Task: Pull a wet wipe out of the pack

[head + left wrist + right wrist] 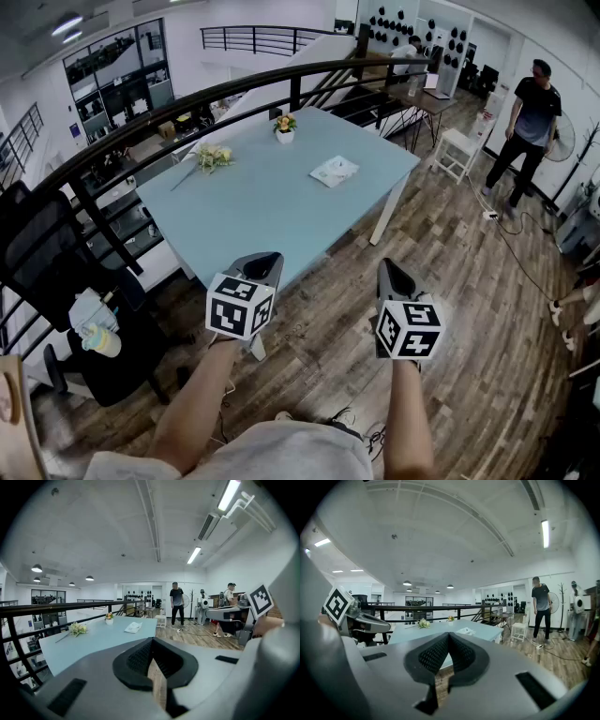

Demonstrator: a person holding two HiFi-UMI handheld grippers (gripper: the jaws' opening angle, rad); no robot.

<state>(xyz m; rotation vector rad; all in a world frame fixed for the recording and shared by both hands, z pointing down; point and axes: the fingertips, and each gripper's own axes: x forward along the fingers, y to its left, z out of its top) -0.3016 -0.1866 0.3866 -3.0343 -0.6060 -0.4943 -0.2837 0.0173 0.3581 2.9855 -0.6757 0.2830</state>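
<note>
I'm running two grippers, both empty with jaws pressed together: the left gripper (265, 261) and the right gripper (391, 270) hang over the wooden floor (450, 309), at the near edge of the one pale blue table (253, 211). One wet wipe pack (335, 171) lies on the table's far right part (flat, well apart from both grippers). The table also bears one small potted flower (285, 127) and one loose bouquet (212, 157).

pack (334, 171) on table (253, 211), flower pot (284, 127) behind
</note>
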